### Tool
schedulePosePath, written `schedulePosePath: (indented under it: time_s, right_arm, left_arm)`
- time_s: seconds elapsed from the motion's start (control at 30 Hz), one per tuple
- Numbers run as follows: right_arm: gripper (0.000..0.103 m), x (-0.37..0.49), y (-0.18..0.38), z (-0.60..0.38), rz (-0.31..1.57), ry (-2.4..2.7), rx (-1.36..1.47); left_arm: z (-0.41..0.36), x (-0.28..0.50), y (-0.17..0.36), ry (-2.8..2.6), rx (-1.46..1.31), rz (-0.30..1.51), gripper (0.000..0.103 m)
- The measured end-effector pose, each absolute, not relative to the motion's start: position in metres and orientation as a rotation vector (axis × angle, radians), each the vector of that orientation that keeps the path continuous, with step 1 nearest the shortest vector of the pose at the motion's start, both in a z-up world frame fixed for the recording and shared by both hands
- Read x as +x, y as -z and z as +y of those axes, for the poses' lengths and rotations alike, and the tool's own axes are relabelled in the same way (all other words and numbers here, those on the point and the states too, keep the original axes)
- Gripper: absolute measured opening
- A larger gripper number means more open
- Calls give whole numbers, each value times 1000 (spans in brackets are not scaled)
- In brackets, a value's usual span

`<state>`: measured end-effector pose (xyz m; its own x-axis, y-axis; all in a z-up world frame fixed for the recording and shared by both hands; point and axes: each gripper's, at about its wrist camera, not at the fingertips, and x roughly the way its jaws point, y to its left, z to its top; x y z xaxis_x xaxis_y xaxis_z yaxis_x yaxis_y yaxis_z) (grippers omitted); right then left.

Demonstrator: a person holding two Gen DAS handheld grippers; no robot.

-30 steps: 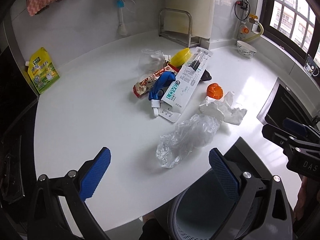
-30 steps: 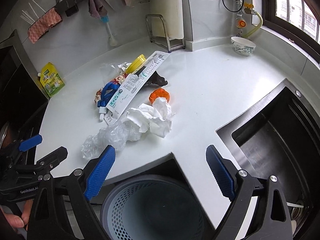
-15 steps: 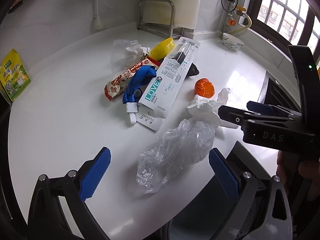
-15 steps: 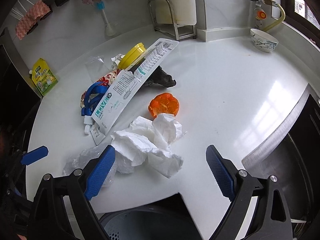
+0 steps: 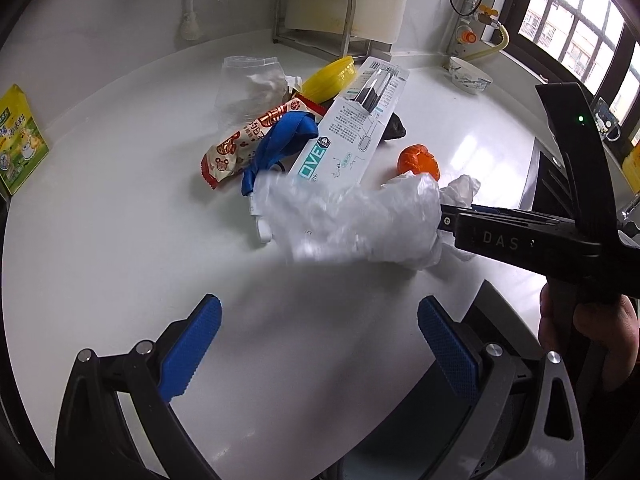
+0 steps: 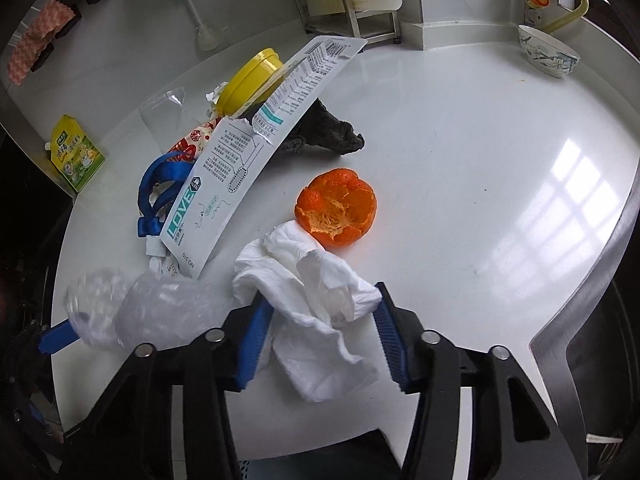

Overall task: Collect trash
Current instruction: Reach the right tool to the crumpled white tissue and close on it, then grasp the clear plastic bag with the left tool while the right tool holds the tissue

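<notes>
Trash lies piled on the white counter (image 6: 460, 152): a crumpled white tissue (image 6: 316, 304), a clear plastic bag (image 5: 352, 220), an orange peel (image 6: 338, 206), a long white package (image 6: 260, 148), a blue strap (image 6: 158, 188), a yellow lid (image 6: 252, 76) and a snack wrapper (image 5: 252, 136). My right gripper (image 6: 320, 340) is half closed around the tissue, its pads touching both sides. The plastic bag is blurred and lifted beside its left finger. My left gripper (image 5: 320, 344) is open and empty above the counter's near edge, in front of the bag.
A steel sink (image 6: 600, 320) lies at the right. A bowl (image 6: 548, 56) and a metal rack (image 6: 344, 4) stand at the back. A yellow pouch (image 6: 76, 156) leans at the far left. A grey bin rim (image 5: 492, 400) shows below the counter edge.
My right gripper moved forward onto the tissue and narrowed around it. The plastic bag was pushed and lifted leftward. My left gripper moved closer to the pile and stayed open.
</notes>
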<state>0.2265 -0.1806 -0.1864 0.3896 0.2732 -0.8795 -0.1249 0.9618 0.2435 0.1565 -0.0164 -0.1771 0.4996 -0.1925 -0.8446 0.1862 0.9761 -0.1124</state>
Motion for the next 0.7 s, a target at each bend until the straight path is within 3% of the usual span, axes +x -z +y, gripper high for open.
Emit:
schedulePosePath:
  time_s: [0.03, 0.13, 0.7]
  right_arm:
    - [26, 226, 185, -181, 1140, -257, 152]
    - [22, 222, 178, -186, 1115, -251, 166]
    - [21, 174, 153, -236, 1054, -102, 251]
  left_arm:
    - [-17, 157, 178, 233, -7, 1022, 97]
    - [-20, 160, 179, 239, 0, 1017, 97]
    - [-37, 182, 173, 145, -126, 1019, 97]
